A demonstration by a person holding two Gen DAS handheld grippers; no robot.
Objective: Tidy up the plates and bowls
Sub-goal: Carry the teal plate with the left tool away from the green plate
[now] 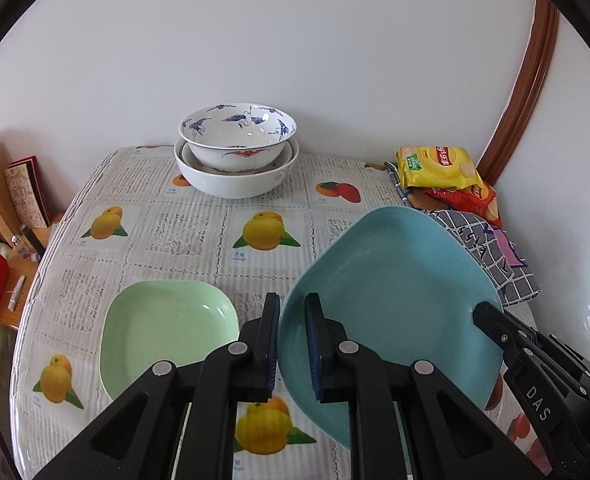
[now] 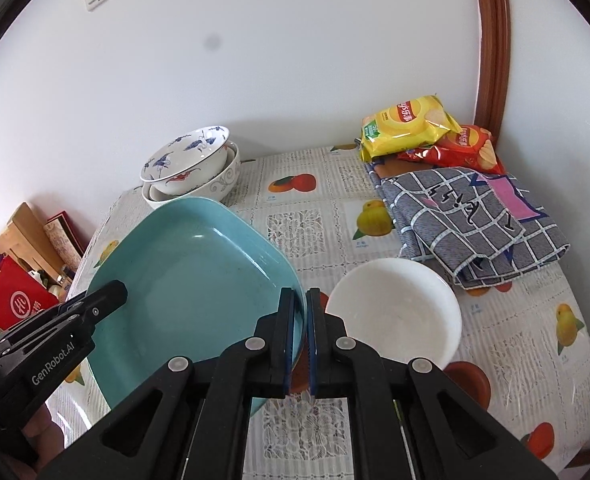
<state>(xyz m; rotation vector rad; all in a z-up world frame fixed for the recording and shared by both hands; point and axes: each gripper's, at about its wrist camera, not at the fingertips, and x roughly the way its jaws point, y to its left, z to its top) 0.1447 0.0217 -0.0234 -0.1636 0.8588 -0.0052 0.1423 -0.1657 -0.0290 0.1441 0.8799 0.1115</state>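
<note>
Both grippers clamp one tilted blue plate above the table: left gripper at its 9 o'clock rim, right gripper at 3 o'clock, jaws closed on it.

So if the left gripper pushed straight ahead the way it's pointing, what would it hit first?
The left gripper already clamps the teal plate rim. Beyond that edge the tablecloth looks bare; likely next are the stacked porcelain bowls by the wall, depth unclear.

Gripper bodies hide the blue plate's near edge
</note>
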